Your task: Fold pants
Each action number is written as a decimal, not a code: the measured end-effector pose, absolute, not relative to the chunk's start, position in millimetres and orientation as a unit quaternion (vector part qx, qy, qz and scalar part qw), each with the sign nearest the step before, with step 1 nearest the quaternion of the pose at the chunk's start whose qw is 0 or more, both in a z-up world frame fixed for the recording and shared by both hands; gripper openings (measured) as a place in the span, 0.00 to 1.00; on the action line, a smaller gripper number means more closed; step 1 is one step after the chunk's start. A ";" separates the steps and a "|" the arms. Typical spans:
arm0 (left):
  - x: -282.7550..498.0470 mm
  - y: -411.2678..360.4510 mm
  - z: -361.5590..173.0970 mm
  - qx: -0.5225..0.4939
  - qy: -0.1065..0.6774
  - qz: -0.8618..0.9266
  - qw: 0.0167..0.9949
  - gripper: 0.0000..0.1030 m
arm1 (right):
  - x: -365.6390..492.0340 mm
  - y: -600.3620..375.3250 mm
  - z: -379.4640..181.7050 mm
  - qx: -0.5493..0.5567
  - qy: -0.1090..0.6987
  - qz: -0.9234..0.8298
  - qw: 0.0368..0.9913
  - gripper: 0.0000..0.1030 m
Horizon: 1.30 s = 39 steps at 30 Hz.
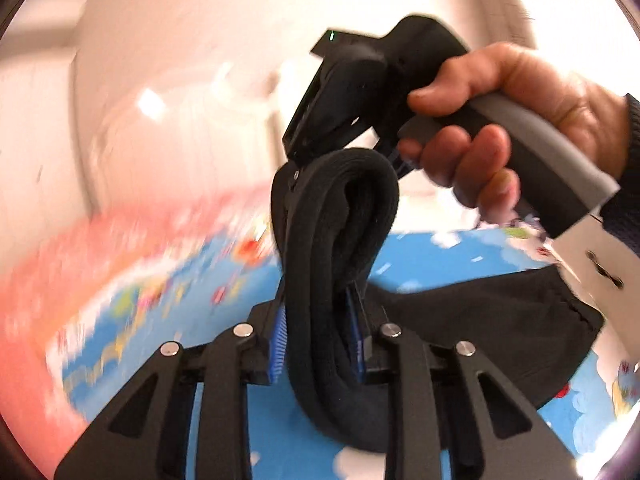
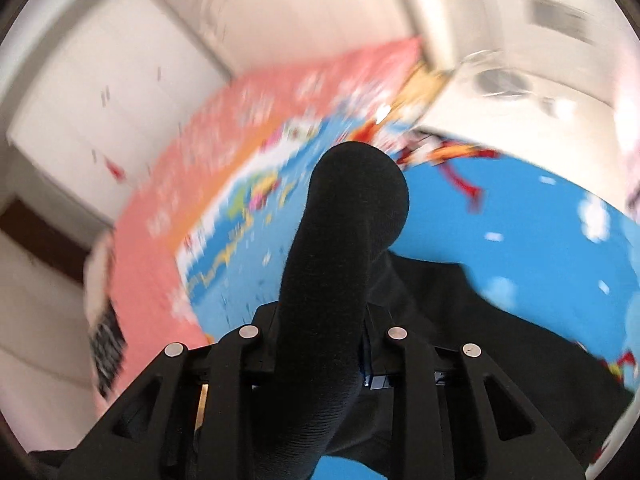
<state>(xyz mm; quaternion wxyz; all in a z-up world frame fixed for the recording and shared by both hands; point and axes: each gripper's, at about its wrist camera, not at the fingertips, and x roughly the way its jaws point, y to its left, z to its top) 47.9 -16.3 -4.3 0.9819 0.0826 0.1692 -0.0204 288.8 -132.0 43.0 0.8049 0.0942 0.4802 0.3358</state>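
Observation:
The black pants (image 1: 340,280) are bunched in a thick roll between my left gripper's (image 1: 320,336) blue pads (image 1: 277,340), which are shut on them. The rest of the pants (image 1: 492,320) hang down to the blue mat at the right. My right gripper (image 1: 360,92), held by a hand (image 1: 480,128), shows above in the left wrist view, close to the same roll. In the right wrist view my right gripper (image 2: 320,344) is shut on a thick black fold of the pants (image 2: 344,248), with more cloth (image 2: 460,320) trailing to the right.
A blue cartoon-print mat (image 1: 432,256) with a pink border (image 1: 80,264) lies below; it also shows in the right wrist view (image 2: 520,216). White walls and cabinets (image 2: 100,92) stand behind. The background is blurred by motion.

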 end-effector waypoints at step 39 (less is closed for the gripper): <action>16.4 -293.3 -193.2 0.462 0.085 -0.255 0.845 0.45 | 211.4 -405.0 -126.5 0.106 0.447 0.057 0.886 0.24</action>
